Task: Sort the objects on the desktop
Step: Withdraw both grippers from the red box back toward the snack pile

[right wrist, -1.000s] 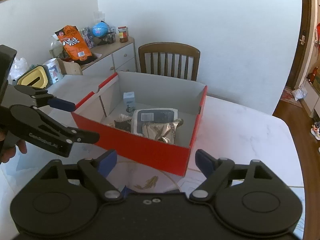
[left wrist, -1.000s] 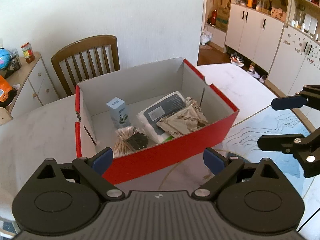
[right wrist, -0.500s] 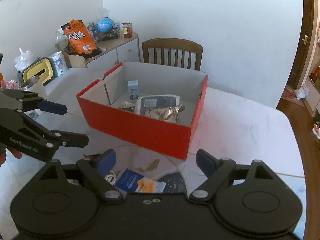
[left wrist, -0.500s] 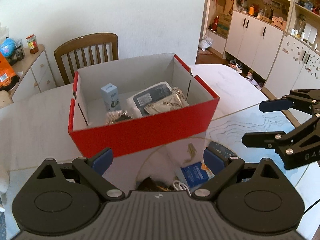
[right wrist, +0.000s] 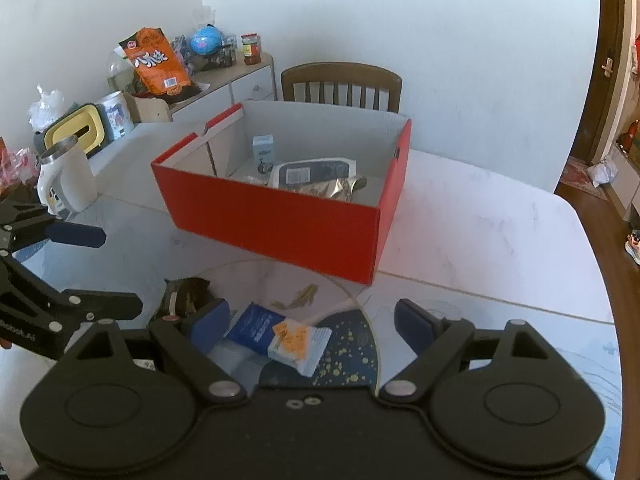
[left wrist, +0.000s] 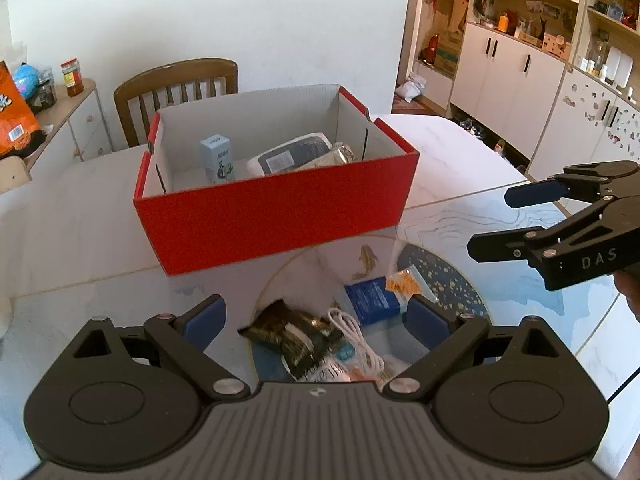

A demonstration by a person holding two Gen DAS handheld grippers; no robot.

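Observation:
A red open box (left wrist: 280, 216) (right wrist: 280, 216) sits on the marble table and holds a small pale blue carton (left wrist: 218, 158), a dark flat pack (left wrist: 292, 156) and a foil pouch (right wrist: 340, 187). In front of it lie a blue packet (left wrist: 372, 300) (right wrist: 256, 328), a clear orange snack bag (left wrist: 404, 282) (right wrist: 298, 344), a dark wrapper (left wrist: 292, 334) (right wrist: 184, 298) and a white cable (left wrist: 356, 340). My left gripper (left wrist: 316, 320) is open above these loose items. My right gripper (right wrist: 312, 322) is open and empty over the blue packet and snack bag.
A wooden chair (left wrist: 176, 88) stands behind the box. A sideboard (right wrist: 224, 80) with snack bags and jars is at the left. A white tumbler (right wrist: 66, 176) and a yellow container (right wrist: 74, 136) stand on the table's left side. White cupboards (left wrist: 516, 80) are far right.
Both grippers have pulled back from the box and tilted down. The loose items in front of the box have come into view beneath them.

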